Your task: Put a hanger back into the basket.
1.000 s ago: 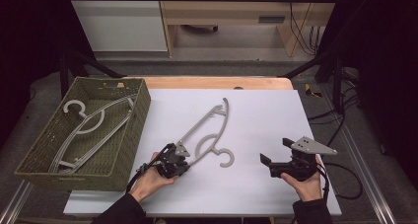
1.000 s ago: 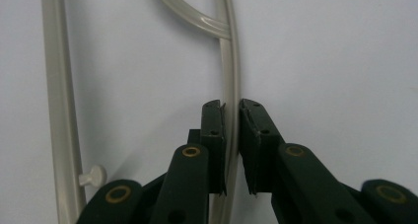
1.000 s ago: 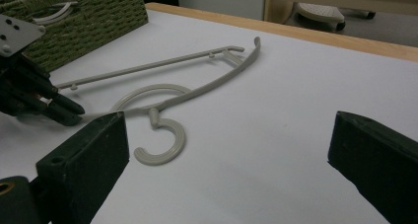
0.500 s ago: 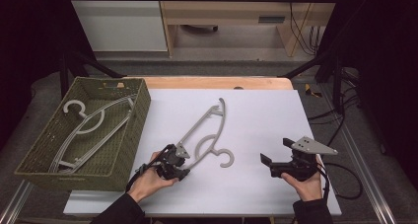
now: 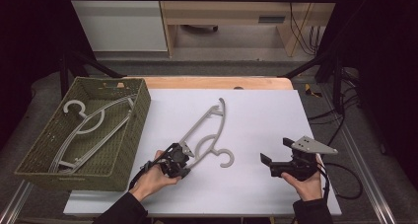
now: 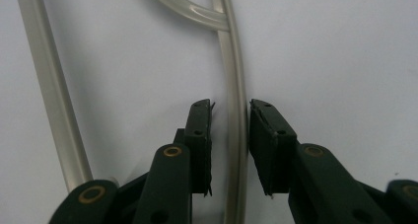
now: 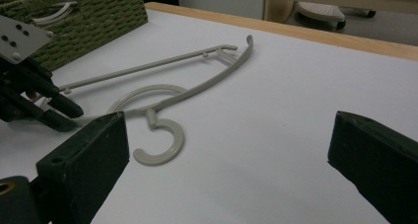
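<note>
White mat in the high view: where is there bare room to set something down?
Free: the mat right of the hanger, up to the right hand-held gripper. Also its near edge between the hands. Crowded: the basket side, around the left hand-held gripper.

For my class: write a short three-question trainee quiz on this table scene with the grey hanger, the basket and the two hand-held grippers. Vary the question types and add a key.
1. True or false: the grey hanger on the white table lies inside the green wicker basket.
2. Which gripper has a bar of that hanger between its fingers? A. left gripper B. right gripper
3. Fill in: the basket holds more ____.

Key
1. False: it lies flat on the table beside the basket.
2. A. The bar runs between the left gripper's fingers, with a thin gap showing on the one side; the right gripper stands open and apart from the hanger.
3. hangers.
</note>
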`<action>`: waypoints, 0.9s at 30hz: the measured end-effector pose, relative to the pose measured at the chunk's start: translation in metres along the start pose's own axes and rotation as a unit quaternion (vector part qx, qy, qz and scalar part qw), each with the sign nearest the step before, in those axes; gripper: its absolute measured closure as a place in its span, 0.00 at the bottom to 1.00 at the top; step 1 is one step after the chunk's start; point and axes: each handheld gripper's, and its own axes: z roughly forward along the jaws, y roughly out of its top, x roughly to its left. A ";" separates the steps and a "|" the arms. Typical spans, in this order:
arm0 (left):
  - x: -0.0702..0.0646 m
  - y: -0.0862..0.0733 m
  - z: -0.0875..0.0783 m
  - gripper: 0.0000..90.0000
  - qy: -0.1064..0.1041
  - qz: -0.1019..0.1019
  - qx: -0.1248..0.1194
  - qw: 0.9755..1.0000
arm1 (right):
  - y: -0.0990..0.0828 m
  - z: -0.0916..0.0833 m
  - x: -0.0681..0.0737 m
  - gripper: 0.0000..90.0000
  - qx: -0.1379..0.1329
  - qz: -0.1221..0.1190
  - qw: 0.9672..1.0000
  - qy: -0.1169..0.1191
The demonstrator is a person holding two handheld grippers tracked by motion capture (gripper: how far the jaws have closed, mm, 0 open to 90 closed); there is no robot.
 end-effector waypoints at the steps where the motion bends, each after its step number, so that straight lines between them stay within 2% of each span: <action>1: 0.000 0.000 0.000 0.78 0.000 0.000 0.001 1.000 | 0.000 0.000 0.000 0.03 0.001 0.000 1.000 0.001; 3: 0.000 0.000 0.000 0.78 0.000 0.000 0.002 1.000 | 0.000 0.000 0.001 0.03 0.002 0.000 1.000 0.001; 6: 0.001 0.001 0.000 0.80 -0.008 -0.010 0.005 1.000 | 0.001 -0.001 0.001 0.03 -0.002 -0.001 1.000 0.003; 9: 0.000 0.001 0.000 0.81 -0.007 -0.008 0.006 1.000 | 0.001 -0.003 0.000 0.03 -0.002 -0.001 1.000 0.004; 11: 0.000 0.001 -0.001 0.86 -0.010 -0.002 0.006 1.000 | 0.001 -0.003 0.000 0.03 -0.004 0.000 1.000 0.006; 13: 0.001 0.000 0.000 0.91 -0.014 -0.005 0.001 1.000 | 0.000 -0.003 0.000 0.03 -0.002 -0.002 1.000 0.003; 17: -0.001 -0.002 -0.001 0.91 -0.009 0.002 -0.004 1.000 | 0.000 -0.003 0.000 0.02 -0.002 0.001 1.000 0.004; 21: -0.001 -0.004 -0.001 0.92 -0.011 -0.003 -0.020 1.000 | 0.000 -0.003 0.000 0.03 -0.001 0.000 1.000 0.003; 23: -0.002 -0.005 -0.003 0.92 0.000 0.010 -0.022 1.000 | 0.000 -0.004 -0.001 0.03 -0.002 0.001 1.000 0.003; 24: -0.003 -0.005 -0.004 0.92 -0.002 0.007 -0.031 0.999 | 0.000 -0.004 -0.001 0.03 -0.002 0.001 1.000 0.005; 27: -0.004 -0.005 -0.009 0.92 -0.005 0.010 -0.039 0.999 | 0.000 -0.005 -0.001 0.03 -0.002 0.001 1.000 0.004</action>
